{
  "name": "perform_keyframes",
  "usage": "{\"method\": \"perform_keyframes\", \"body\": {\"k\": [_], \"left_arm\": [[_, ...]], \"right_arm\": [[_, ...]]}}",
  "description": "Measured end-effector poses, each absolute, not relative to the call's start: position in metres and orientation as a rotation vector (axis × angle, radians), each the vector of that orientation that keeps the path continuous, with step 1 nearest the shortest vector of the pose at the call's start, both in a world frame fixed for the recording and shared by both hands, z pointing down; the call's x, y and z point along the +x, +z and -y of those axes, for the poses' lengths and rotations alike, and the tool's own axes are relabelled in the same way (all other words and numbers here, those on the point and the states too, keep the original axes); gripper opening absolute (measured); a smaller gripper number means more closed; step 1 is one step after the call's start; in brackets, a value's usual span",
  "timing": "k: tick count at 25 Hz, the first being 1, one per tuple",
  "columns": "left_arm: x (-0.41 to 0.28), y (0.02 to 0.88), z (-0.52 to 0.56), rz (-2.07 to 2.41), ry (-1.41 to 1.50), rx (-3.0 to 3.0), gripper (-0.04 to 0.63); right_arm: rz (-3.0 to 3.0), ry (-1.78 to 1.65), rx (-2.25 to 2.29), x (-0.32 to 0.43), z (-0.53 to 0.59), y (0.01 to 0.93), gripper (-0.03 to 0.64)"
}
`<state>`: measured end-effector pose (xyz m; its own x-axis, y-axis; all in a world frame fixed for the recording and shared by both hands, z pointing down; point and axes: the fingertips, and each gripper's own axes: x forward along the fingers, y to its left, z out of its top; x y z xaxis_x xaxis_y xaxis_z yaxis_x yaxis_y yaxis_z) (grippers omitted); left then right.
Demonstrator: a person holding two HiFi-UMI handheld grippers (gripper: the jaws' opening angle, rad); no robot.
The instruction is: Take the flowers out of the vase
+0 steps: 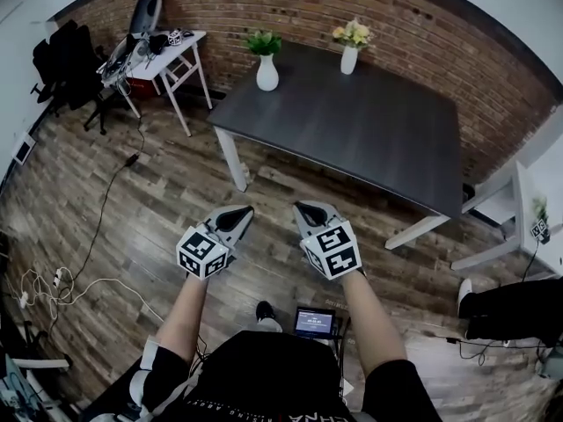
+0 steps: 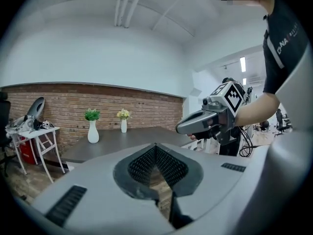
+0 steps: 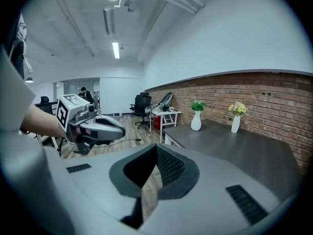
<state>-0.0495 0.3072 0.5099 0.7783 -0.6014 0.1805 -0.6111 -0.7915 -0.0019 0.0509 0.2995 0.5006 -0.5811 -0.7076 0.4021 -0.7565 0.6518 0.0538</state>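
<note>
1. The left gripper (image 1: pixel 238 215) had its jaws pressed together with nothing between them, and the right gripper (image 1: pixel 307 210) was closed and empty in the same way. Both hung over the wooden floor (image 1: pixel 158 209), well short of the near edge of the table (image 1: pixel 352 134).
2. Two vases stood along the table's far edge, by the brick wall (image 1: pixel 290 7). A bulbous white vase (image 1: pixel 266 76) with green sprigs (image 1: pixel 263 42) stood near the far left corner. A slim white vase (image 1: pixel 349 61) with yellow flowers (image 1: pixel 353 32) stood further right along that edge, well apart from the first.
3. The task sentence did not settle which bunch was meant.
4. The stems would probably be light, thin and springy, and the heads soft and easily crushed. Whether they were real or artificial could not be told from here.
5. The best hold seemed to be on the gathered stems just above a vase's mouth, never on the blooms or leaves.
6. Each vase looked smooth, hard and breakable, and the slim one seemed likely to tip. One gripper steadying the vase's body while the other drew the stems straight up would likely be safest.
</note>
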Motion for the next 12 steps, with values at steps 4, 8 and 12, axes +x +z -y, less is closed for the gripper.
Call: {"method": "perform_keyframes", "body": {"k": [4, 8, 12], "left_arm": [[-0.064, 0.514, -0.275, 0.999, 0.265, 2.897, 0.003], [-0.068, 0.519, -0.244, 0.985, 0.260, 2.886, 0.003], [-0.068, 0.526, -0.208, 0.984, 0.265, 2.876, 0.003]], "right_arm": [[2.456, 0.190, 1.152, 0.038, -0.272, 0.508, 0.005], [2.448, 0.203, 1.158, 0.035, -0.239, 0.511, 0.005], [2.455, 0.219, 1.150, 0.033, -0.199, 0.519, 0.005]]}}
